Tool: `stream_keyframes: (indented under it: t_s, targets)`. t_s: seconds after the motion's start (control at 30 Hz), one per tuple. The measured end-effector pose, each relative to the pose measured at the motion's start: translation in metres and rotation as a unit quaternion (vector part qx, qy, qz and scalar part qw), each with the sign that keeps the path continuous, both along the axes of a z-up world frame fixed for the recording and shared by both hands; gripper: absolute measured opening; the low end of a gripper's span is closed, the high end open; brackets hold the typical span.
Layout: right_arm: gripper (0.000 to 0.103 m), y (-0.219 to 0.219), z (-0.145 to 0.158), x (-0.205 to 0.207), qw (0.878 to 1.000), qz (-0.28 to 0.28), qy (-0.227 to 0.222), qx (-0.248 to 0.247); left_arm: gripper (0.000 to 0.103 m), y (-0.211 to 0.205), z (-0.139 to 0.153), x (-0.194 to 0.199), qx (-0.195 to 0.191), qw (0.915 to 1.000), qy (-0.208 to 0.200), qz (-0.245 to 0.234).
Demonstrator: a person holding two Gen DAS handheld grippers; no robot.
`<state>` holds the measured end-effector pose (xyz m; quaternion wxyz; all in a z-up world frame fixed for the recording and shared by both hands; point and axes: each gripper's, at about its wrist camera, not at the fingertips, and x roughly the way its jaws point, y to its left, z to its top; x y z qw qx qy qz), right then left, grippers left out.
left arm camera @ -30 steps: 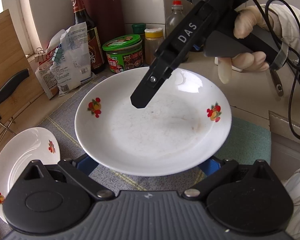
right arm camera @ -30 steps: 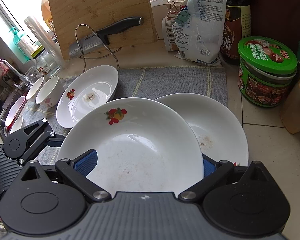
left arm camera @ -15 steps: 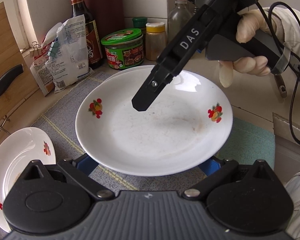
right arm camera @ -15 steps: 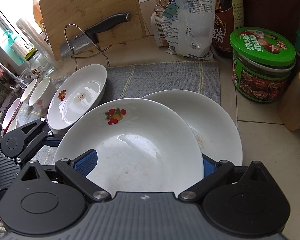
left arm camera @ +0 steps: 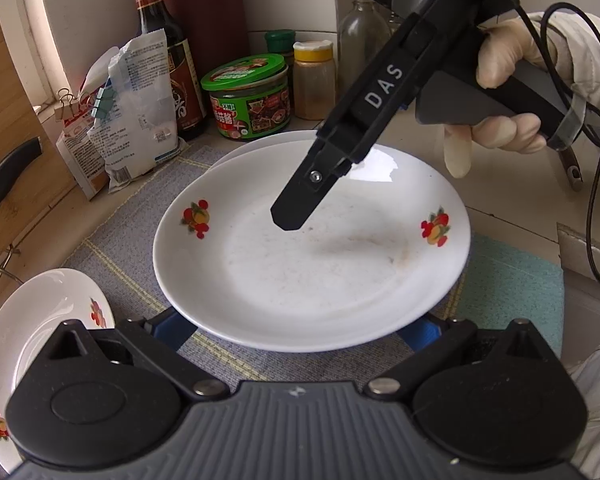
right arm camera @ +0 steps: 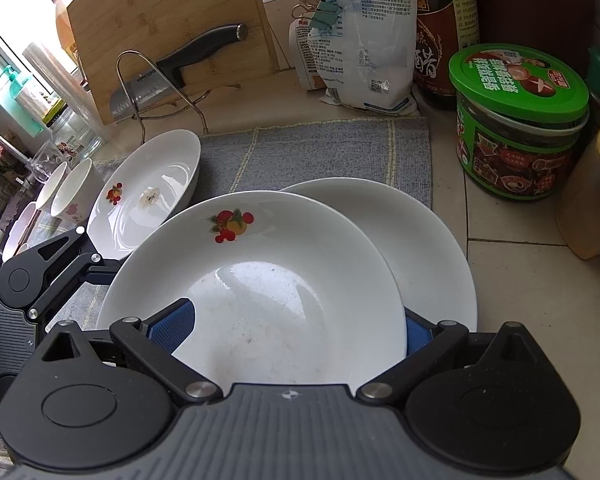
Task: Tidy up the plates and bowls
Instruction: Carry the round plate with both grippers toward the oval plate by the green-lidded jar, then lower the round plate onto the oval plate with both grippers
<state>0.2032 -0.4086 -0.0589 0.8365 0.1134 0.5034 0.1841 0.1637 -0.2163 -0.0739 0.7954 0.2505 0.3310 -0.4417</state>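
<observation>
A white plate with fruit prints (left arm camera: 312,280) (right arm camera: 260,300) lies partly over a second white plate (left arm camera: 260,144) (right arm camera: 432,248) on the grey mat (right arm camera: 312,152). My left gripper (left arm camera: 294,328) stands open; its blue pads are tucked under the plate's near rim, tips hidden. My right gripper (right arm camera: 294,328) is open and straddles the rim: one finger (left arm camera: 296,208) hovers over the plate's inside and the other is under the edge. Whether the plate rests on the fingers, I cannot tell. A third fruit plate (left arm camera: 40,352) (right arm camera: 148,196) sits to the left.
Small bowls (right arm camera: 76,192) stand past the left plate. A green-lidded jar (right arm camera: 516,120), bottles and a clipped bag (right arm camera: 364,40) line the back. A knife in a wire rack (right arm camera: 160,80) leans on a wooden board. A gloved hand (left arm camera: 508,80) holds the right gripper.
Both cameras shifted slightly while the fruit plate kept its place between the fingers. The second plate's rim has come into view behind it in the left wrist view.
</observation>
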Motion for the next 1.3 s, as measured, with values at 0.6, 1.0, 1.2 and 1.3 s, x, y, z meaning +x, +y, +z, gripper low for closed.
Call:
stream_keyframes:
  t_s: [0.6,1.0,1.2,1.3]
  targets:
    - [0.103,-0.007,-0.005,-0.002,1.000,-0.013,0.009,0.007,0.102,-0.008,-0.003,0.011,0.012,0.9998,-0.006,-0.015]
    - [0.103,-0.017,-0.004,-0.011,1.000,-0.027,0.009,0.011,0.103,-0.008,-0.005,0.014,0.004,0.9998,0.008,-0.017]
    - [0.103,-0.015,-0.003,-0.015,0.999,-0.031,0.013,0.006,0.103,-0.007,-0.005,0.013,0.002,0.9999,0.002,-0.016]
    - [0.103,-0.016,-0.002,-0.017,0.999,-0.034,0.017,0.006,0.103,-0.007,-0.004,0.012,0.002,0.9999,0.000,-0.015]
